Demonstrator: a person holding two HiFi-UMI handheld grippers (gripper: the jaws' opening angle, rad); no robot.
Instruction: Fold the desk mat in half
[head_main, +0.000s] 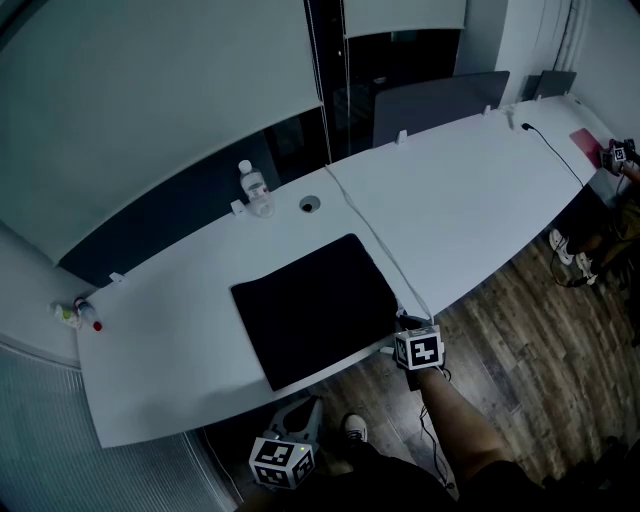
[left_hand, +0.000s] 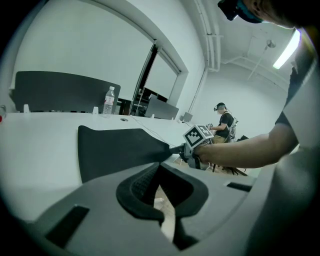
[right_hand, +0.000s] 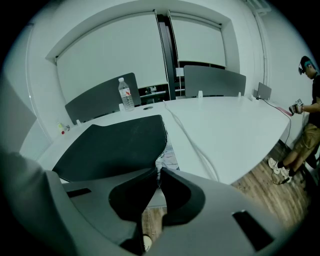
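Observation:
The black desk mat (head_main: 315, 305) lies flat on the white table (head_main: 480, 200), close to its near edge. My right gripper (head_main: 401, 322) is at the mat's near right corner and is shut on that corner; in the right gripper view the mat (right_hand: 115, 142) runs into the pinched jaws (right_hand: 156, 172) and its corner is slightly raised. The left gripper view shows the same grip (left_hand: 179, 148) from the side. My left gripper (head_main: 302, 410) hangs below the table's near edge, apart from the mat, with its jaws (left_hand: 159, 167) shut and nothing between them.
A water bottle (head_main: 255, 188) stands behind the mat beside a cable hole (head_main: 309, 204). A white cable (head_main: 375, 235) runs along the mat's right side. Small items (head_main: 75, 315) sit at the table's left end. Another person (head_main: 620, 160) stands at the far right end.

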